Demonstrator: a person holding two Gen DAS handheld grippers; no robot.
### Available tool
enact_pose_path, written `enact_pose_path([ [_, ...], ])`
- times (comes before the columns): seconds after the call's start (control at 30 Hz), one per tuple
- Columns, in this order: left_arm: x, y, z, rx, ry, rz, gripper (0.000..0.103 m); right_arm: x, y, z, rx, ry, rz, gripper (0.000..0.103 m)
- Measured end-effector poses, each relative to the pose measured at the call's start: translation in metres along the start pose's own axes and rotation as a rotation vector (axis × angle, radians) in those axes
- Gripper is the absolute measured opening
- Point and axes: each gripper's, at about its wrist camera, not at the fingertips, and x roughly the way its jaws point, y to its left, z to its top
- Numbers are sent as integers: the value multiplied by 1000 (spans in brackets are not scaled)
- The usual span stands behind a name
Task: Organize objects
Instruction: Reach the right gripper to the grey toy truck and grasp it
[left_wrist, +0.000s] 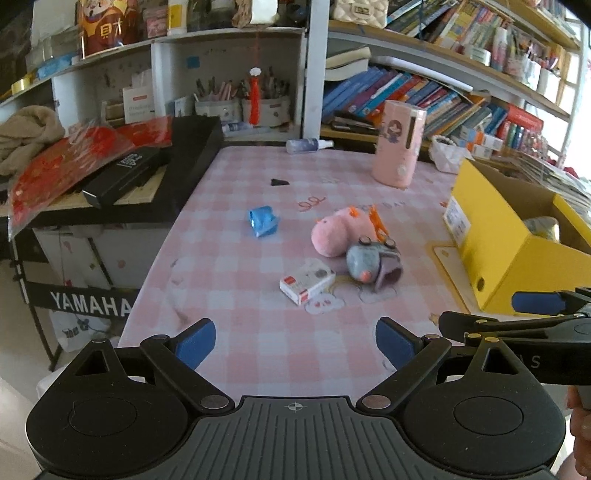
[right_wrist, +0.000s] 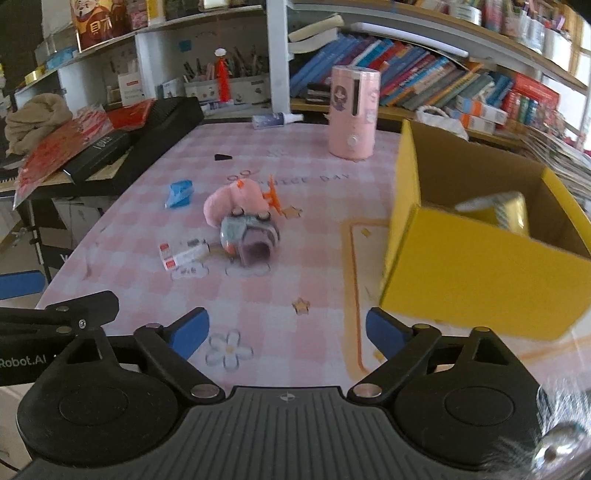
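Pink-checked counter (right_wrist: 314, 295) under crowded bookshelves, both the left gripper (left_wrist: 295, 341) and right gripper (right_wrist: 287, 330) spread apart and empty near its front edge, toys mid-counter: best approach the pink plush (right_wrist: 231, 201) low, then drop it into the yellow box (right_wrist: 461, 266) at the right edge.

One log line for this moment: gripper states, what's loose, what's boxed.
left gripper: open, empty | right gripper: open, empty | loose on table: pink plush, grey toy, small white box, blue wrapper | yellow box: one item inside
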Motion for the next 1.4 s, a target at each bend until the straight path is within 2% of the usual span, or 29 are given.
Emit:
enact_pose_path([
  [0.3, 26, 1, 23, -38, 3, 42, 95, 38, -3, 30, -59, 23, 55, 82],
  [0.97, 60, 10, 49, -76, 35, 139, 95, 104, 1, 63, -140, 79, 171, 74],
  [1.17, 73, 13, 49, -60, 114, 163, 95, 129, 11, 71, -175, 128, 172, 72],
  [1.23, 78, 12, 47, -43, 144, 164, 95, 136, 13, 72, -181, 146, 178, 69],
  [1.3, 82, 12, 46, -38, 161, 162, 95, 143, 13, 73, -182, 163, 195, 60],
  [1.4, 87, 11, 46, -43, 174, 150, 95, 146, 12, 76, -177, 152, 208, 59],
])
